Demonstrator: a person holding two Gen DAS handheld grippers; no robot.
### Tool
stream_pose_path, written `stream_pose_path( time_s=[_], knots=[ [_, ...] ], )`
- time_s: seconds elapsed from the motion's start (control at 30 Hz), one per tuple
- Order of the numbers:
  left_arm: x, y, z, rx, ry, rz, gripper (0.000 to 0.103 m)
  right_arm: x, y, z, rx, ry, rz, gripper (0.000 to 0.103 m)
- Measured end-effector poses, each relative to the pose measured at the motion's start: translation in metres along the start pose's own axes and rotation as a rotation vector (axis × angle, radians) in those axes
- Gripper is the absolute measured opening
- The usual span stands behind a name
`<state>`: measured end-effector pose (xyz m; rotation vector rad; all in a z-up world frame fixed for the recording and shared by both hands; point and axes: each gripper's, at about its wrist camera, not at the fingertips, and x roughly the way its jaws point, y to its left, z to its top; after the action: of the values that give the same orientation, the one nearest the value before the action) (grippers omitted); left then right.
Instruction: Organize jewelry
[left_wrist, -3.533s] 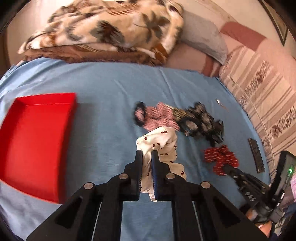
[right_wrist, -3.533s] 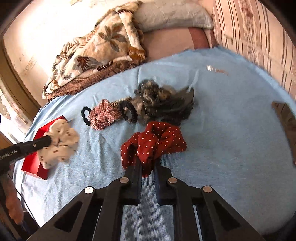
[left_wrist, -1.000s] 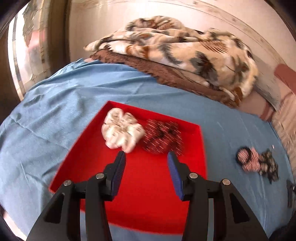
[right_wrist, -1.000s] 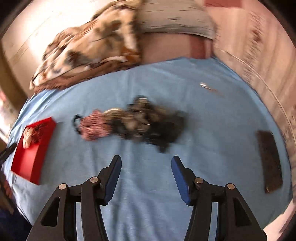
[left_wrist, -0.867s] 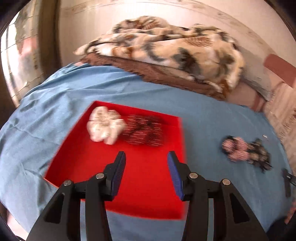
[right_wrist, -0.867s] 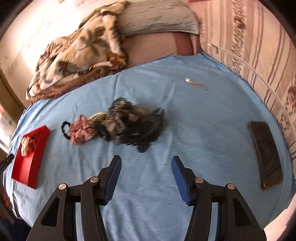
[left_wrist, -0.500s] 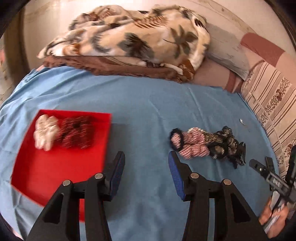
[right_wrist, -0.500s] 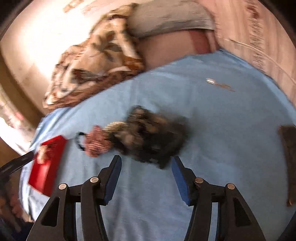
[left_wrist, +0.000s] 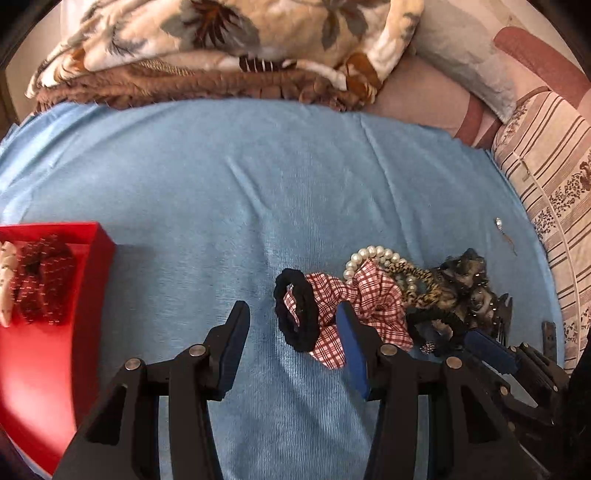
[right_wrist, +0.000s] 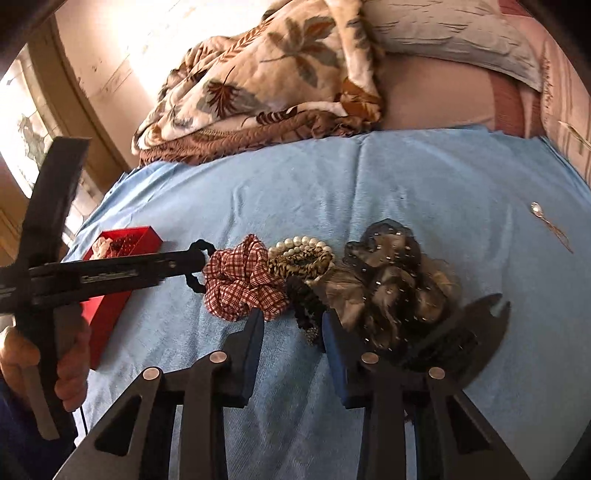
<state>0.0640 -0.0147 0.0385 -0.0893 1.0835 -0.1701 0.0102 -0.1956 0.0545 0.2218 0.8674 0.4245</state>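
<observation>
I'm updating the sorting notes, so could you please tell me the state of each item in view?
Red open tray: holds two scrunchies.
Red checked fabric scrunchie: on the sheet, unsorted.
Black braided hair tie: lying loose.
White pearl bracelet: in the pile.
Left claw: open, empty.
Right claw: closing, gripping nothing.

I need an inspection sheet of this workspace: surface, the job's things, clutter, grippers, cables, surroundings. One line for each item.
Surface: blue bedsheet, slightly creased.
Job's things: red open tray holding a dark red dotted scrunchie and a white one; red-checked scrunchie, black hair tie, pearl bracelet, leopard-print band, dark mesh hair piece heaped together.
Clutter: small silver pin.
Grippers: left gripper open, around the hair tie; right gripper closing, nothing gripped.
Cables: nothing seen.
Surroundings: floral blanket, grey pillow.
</observation>
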Motion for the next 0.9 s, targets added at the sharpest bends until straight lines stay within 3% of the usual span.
stream_pose_path(
  time_s=[0.03, 0.13, 0.17, 0.23, 0.33, 0.6, 0.7, 0.87, 0.9],
  knots=[
    [0.005, 0.001, -0.001, -0.003, 0.009, -0.011, 0.043, 0.001, -0.001, 0.001, -0.004, 0.003, 0.000, 0.035],
    [0.015, 0.005, -0.001, -0.017, 0.040, -0.030, 0.009, 0.010, -0.003, 0.003, -0.009, 0.019, -0.007, 0.023],
    [0.016, 0.007, -0.002, -0.031, 0.047, -0.046, 0.009, 0.013, -0.004, 0.003, -0.007, 0.025, -0.012, 0.021],
    [0.011, 0.008, -0.004, -0.040, 0.033, -0.057, 0.009, 0.017, -0.006, 0.003, 0.005, 0.038, -0.009, 0.006],
    [-0.006, 0.010, -0.009, -0.037, 0.009, -0.082, 0.009, 0.014, -0.006, 0.002, 0.024, 0.034, 0.010, 0.001],
    [-0.073, 0.028, -0.029, -0.011, -0.089, -0.104, 0.009, -0.012, -0.003, -0.006, 0.115, -0.014, 0.095, 0.001],
    [-0.099, 0.052, -0.039, -0.024, -0.130, -0.076, 0.009, -0.025, 0.005, -0.012, 0.116, -0.033, 0.103, 0.001],
    [-0.128, 0.112, -0.054, -0.093, -0.185, -0.004, 0.009, -0.035, 0.022, -0.016, 0.030, -0.064, -0.015, 0.002],
    [-0.130, 0.125, -0.058, -0.119, -0.186, -0.002, 0.009, -0.033, 0.026, -0.014, 0.007, -0.058, -0.044, 0.009]
  ],
)
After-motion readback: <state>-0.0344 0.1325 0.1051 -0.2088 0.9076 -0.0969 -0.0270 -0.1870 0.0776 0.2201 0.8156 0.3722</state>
